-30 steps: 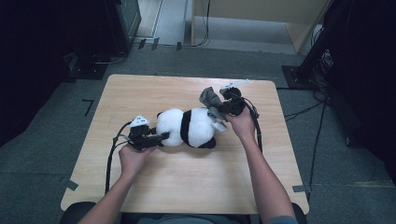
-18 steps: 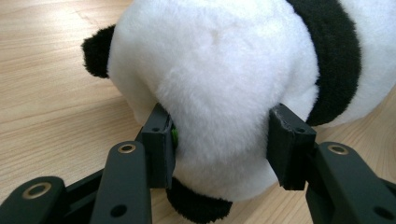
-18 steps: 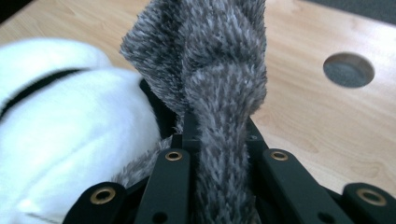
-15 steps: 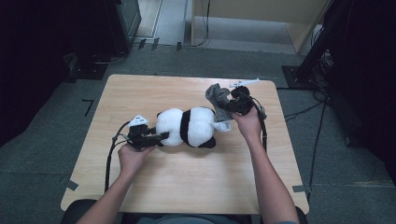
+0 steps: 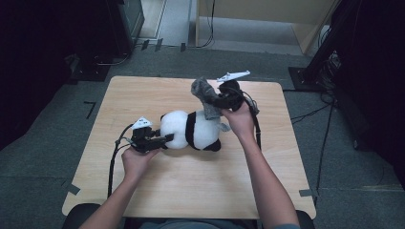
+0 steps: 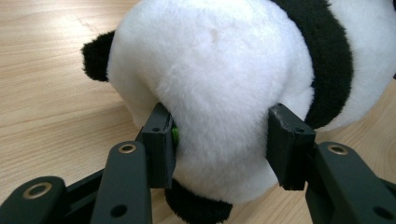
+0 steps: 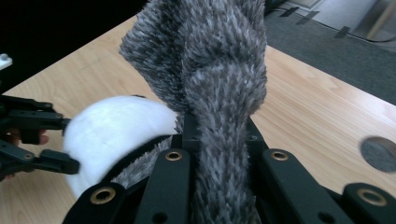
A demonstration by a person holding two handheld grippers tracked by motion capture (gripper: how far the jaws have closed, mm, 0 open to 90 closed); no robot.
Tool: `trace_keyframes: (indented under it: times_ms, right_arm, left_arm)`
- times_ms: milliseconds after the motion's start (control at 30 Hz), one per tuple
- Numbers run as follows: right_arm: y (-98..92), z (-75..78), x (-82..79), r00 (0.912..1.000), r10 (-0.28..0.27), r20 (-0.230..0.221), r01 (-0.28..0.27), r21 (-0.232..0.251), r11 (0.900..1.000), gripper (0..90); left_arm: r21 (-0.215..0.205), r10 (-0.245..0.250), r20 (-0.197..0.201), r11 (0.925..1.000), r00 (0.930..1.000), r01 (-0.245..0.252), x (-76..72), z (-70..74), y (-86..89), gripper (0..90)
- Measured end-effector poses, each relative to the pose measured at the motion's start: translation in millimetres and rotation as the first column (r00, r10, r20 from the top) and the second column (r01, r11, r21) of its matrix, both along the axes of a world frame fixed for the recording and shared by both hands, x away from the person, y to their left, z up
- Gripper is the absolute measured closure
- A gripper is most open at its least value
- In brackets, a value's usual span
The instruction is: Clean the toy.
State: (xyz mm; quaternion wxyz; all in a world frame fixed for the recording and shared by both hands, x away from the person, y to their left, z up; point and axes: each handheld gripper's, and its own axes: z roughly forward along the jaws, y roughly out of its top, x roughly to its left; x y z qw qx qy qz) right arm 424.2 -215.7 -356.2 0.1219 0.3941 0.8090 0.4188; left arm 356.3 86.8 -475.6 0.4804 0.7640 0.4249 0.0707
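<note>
- We see the left tongs (image 6: 219,144) with their 2 black jaws pressed into the white plush of the panda toy (image 6: 224,93), 1 jaw on each side of its rounded white end; the fur bulges between them, so they are clamped on the toy.
- In the high view, we find the left tongs (image 5: 161,139) at the toy's left end, held by the left hand (image 5: 136,160).
- We see the right tongs (image 7: 219,135) closed on a grey furry cloth (image 7: 210,70), which rises in a thick fold between the 2 jaws.
- In the high view, the right tongs (image 5: 214,101) hold the grey furry cloth (image 5: 203,93) raised above the toy's right end, with the right hand (image 5: 240,119) behind them.
- The panda toy (image 5: 191,131) lies on its side near the middle of the wooden surface (image 5: 191,191), white at the left, then a black band, then white, with a black paw at the lower right.
- We cannot tell whether the cloth is attached to the toy.
- A cable trails from each of the 2 tongs toward the person.
</note>
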Motion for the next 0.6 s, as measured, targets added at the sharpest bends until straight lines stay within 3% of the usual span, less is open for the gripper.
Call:
trace_keyframes:
  times_ms: [367, 600]
  right_arm:
    - [84.5, -14.2, -0.5, 0.9905, 0.136, -0.02, -0.137, -0.04, 0.99, 79.8]
    - [120.7, -31.5, -3.5, 0.982, 0.183, -0.047, -0.185, -0.053, 0.981, 79.7]
  left_arm:
    - [0.0, -0.005, 0.001, 1.0, 1.0, 0.005, 0.8, 2.7, -0.2, 50.3]
    - [0.004, -0.006, 0.001, 1.0, 1.0, 0.006, 0.7, 2.2, -0.3, 50.2]
